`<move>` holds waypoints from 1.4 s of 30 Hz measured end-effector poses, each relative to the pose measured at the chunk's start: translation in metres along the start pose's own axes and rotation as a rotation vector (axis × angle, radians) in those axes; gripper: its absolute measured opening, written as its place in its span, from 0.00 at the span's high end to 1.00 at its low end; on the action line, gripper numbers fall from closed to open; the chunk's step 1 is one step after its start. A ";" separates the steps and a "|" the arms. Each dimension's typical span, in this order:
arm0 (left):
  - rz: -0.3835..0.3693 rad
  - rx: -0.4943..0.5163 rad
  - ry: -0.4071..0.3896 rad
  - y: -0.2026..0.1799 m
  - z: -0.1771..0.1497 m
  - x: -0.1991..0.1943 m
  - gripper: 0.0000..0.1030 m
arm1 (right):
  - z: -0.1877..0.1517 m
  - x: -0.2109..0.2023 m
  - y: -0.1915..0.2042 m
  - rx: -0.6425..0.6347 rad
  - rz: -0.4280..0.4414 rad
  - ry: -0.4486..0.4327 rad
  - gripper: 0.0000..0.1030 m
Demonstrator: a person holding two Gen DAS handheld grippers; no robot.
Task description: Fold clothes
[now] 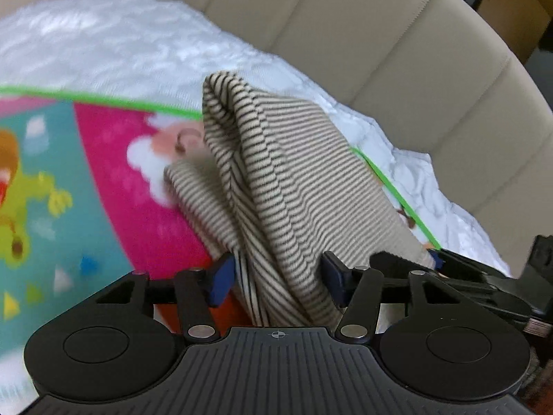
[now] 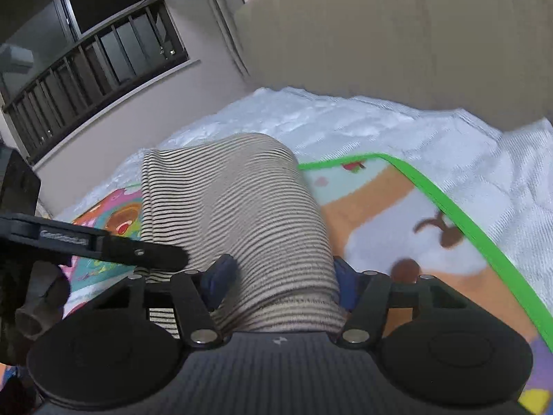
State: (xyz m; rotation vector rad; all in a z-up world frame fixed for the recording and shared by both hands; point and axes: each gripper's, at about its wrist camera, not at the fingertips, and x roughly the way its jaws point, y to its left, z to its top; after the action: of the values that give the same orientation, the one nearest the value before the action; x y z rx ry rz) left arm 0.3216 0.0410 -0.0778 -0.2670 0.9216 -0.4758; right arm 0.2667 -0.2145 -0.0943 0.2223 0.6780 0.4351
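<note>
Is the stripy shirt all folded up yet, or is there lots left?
Not yet. The stripy shirt is doubled over, so one fold looks started. Both the left gripper and right gripper pinch it, lifted over the colourful mat. Left to do: lay it flat and finish folding.

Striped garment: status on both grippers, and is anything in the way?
Left gripper and right gripper both clamped on striped garment, bunched and lifted over the cartoon play mat. Nothing in the way.
</note>
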 end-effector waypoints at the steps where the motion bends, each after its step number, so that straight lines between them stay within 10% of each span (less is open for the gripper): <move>1: 0.008 0.008 -0.013 0.002 0.004 0.002 0.42 | 0.002 0.004 0.002 0.003 -0.005 -0.006 0.40; 8: 0.049 0.052 -0.096 0.017 0.020 0.009 0.35 | 0.009 0.031 0.018 -0.022 -0.045 -0.028 0.39; 16: 0.235 0.043 -0.216 -0.010 -0.030 -0.028 0.04 | -0.004 -0.014 0.019 -0.100 -0.076 0.019 0.00; 22: 0.441 -0.023 -0.087 -0.048 -0.095 -0.037 0.00 | -0.046 -0.057 0.022 -0.206 -0.215 0.108 0.00; 31: 0.634 0.109 -0.272 -0.090 -0.153 -0.019 0.00 | -0.082 -0.059 0.013 -0.207 -0.226 0.063 0.00; 42: 0.655 0.121 -0.263 -0.094 -0.160 -0.021 0.00 | -0.087 -0.056 0.021 -0.255 -0.277 0.019 0.00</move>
State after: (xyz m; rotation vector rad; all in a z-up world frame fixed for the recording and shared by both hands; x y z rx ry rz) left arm 0.1546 -0.0334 -0.1172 0.0887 0.6687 0.1095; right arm 0.1645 -0.2168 -0.1225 -0.1169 0.6538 0.2537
